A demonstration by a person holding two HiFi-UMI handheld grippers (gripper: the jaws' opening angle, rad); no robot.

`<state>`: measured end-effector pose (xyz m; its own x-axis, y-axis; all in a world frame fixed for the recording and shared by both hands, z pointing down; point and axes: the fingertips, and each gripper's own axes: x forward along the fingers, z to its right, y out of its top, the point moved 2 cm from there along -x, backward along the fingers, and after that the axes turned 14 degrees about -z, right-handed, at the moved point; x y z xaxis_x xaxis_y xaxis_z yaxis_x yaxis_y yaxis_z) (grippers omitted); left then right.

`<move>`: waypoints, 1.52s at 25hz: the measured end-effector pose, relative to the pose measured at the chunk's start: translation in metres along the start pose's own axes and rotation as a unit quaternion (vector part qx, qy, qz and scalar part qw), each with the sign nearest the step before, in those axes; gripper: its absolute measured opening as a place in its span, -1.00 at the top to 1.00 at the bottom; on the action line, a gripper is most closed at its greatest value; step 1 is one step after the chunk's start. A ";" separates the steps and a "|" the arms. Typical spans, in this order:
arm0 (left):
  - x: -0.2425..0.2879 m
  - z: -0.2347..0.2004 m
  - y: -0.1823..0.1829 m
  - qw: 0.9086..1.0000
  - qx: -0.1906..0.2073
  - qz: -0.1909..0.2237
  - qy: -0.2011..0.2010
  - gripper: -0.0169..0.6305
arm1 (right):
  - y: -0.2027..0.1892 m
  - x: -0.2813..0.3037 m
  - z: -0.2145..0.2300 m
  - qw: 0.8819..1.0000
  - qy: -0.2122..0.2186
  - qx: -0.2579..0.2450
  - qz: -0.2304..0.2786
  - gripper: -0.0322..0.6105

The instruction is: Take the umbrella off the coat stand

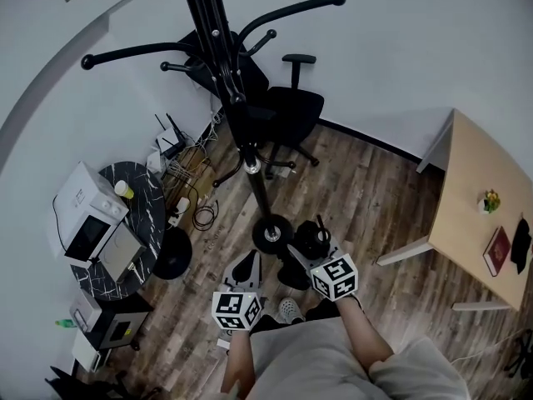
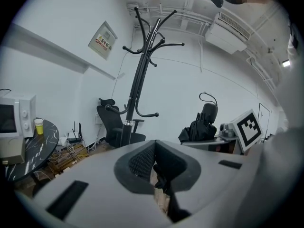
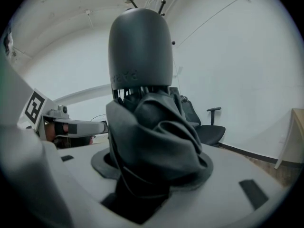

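Right gripper (image 3: 151, 184): I find its jaws closed on the umbrella (image 3: 152, 127), pads pressing into the bunched black fabric low on the folded canopy. The umbrella stands upright in the grip, with its grey domed handle cap on top. Raised lettering runs across the lower part of that cap, but it is too faint for me to read.

Left gripper (image 2: 154, 167): jaws together, with nothing between the pads.

Location of the umbrella: it is off the coat stand (image 1: 241, 132) and touches none of its hooks. In the head view it shows just right of the stand's round base, ahead of the right gripper's marker cube (image 1: 335, 276). In the left gripper view it stands well apart from the stand, with a thin cord loop above the handle.

Writing and labels: each cube carries black-and-white square markers and no words. A wall notice (image 2: 103, 39) has a reddish heading, but its print is too small to read. The white microwave (image 1: 87, 219) on the round dark table (image 1: 154, 198) shows no legible brand, and the yellow cup (image 1: 123, 190) beside it is plain. A red book (image 1: 497, 250) lies on the wooden table (image 1: 466, 223); I cannot make out its cover text.
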<state>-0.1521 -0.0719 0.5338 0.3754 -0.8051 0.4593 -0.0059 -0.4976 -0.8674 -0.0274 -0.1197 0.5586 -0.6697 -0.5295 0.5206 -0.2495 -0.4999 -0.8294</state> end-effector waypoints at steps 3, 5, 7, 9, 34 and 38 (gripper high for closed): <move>-0.002 -0.002 -0.004 1.000 -0.005 0.002 0.005 0.89 | -0.002 -0.002 0.002 1.000 -0.006 -0.003 0.005 0.09; -0.004 -0.005 -0.007 1.000 -0.011 0.004 0.016 0.89 | -0.004 0.000 0.004 1.000 -0.009 -0.005 0.007 0.09; -0.008 -0.008 -0.009 1.000 -0.011 0.005 0.026 0.89 | -0.007 0.002 0.003 1.000 -0.015 -0.015 0.003 0.09; -0.011 -0.008 -0.010 1.000 -0.009 0.008 0.027 0.89 | -0.011 0.003 0.000 0.999 -0.020 -0.026 -0.003 0.09; -0.008 0.000 -0.017 1.000 0.014 0.010 -0.006 0.89 | -0.006 0.006 -0.009 0.998 0.047 -0.029 -0.027 0.09; -0.009 -0.005 -0.012 1.000 0.019 0.007 0.000 0.89 | 0.006 0.004 -0.006 0.997 0.074 -0.009 -0.022 0.09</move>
<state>-0.1605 -0.0606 0.5407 0.3752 -0.8120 0.4470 0.0234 -0.4738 -0.8803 -0.0357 -0.1208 0.5545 -0.7530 -0.4009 0.5217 -0.2917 -0.5073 -0.8109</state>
